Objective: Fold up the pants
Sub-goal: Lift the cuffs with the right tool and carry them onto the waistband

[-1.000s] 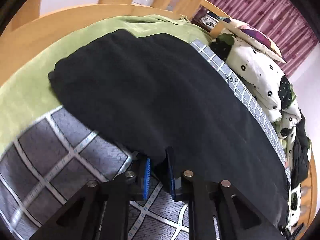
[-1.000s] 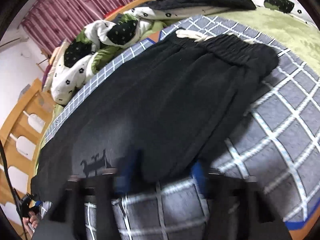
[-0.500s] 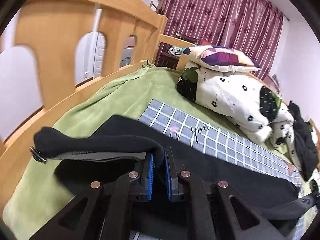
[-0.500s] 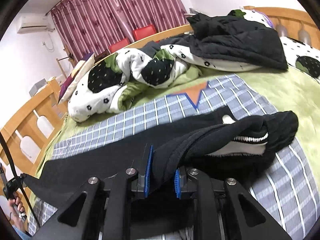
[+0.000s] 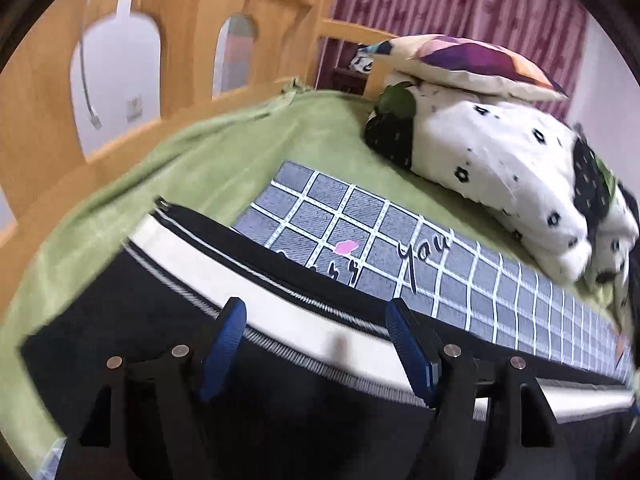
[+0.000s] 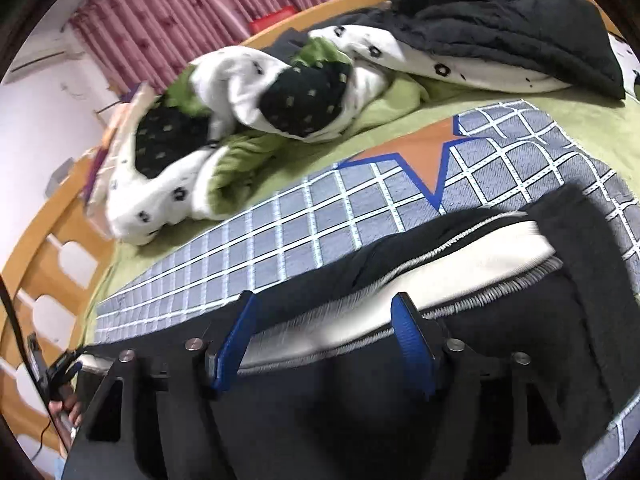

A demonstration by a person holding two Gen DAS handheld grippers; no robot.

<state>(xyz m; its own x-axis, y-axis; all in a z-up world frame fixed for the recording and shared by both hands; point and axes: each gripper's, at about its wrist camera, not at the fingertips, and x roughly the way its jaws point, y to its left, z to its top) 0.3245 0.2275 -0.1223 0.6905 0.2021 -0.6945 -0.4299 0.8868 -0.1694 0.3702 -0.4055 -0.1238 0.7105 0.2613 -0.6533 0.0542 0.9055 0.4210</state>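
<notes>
The black pants (image 5: 120,308) lie folded lengthwise on the grey checked mat (image 5: 460,272), with a white side stripe (image 5: 224,272) along the far edge. My left gripper (image 5: 316,340) is open above the leg end, holding nothing. In the right wrist view the pants (image 6: 500,360) show the same white stripe (image 6: 460,264) near the waistband end. My right gripper (image 6: 328,340) is open above them, holding nothing. Both blue pads (image 6: 412,344) stand wide apart.
A green blanket (image 5: 224,152) covers the bed under the mat. White spotted bedding (image 5: 500,160) and a patterned pillow (image 5: 472,60) lie at the far side. A wooden bed rail (image 5: 192,24) stands on the left. A dark garment (image 6: 512,20) lies at the far right.
Both grippers carried the pants' near edge up and over to the far side, then opened and let go. The pants now lie folded in half lengthwise with the white stripe showing.
</notes>
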